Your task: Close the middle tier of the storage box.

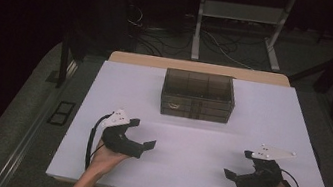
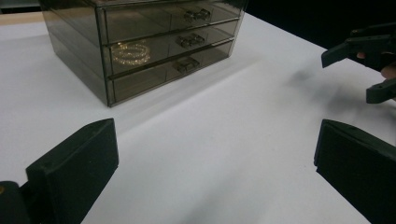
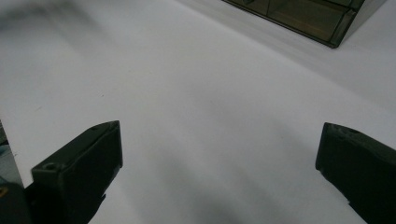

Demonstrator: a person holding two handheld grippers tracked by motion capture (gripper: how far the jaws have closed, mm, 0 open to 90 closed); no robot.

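A drawer box (image 1: 198,96) is sitting at the worktop's (image 1: 192,173) far middle, holding a bracelet (image 2: 130,52) in its middle drawer.

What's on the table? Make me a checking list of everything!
Surface: white table, bare at the front.
Job's things: smoky see-through drawer box, three drawers all shut; a gold bracelet in the middle drawer.
Clutter: nothing seen.
Grippers: left tongs and right tongs open, holding nothing, apart from the box.
Cables: a black cable trails from the left tongs.
Surroundings: dark room, floor wires, metal stand behind.
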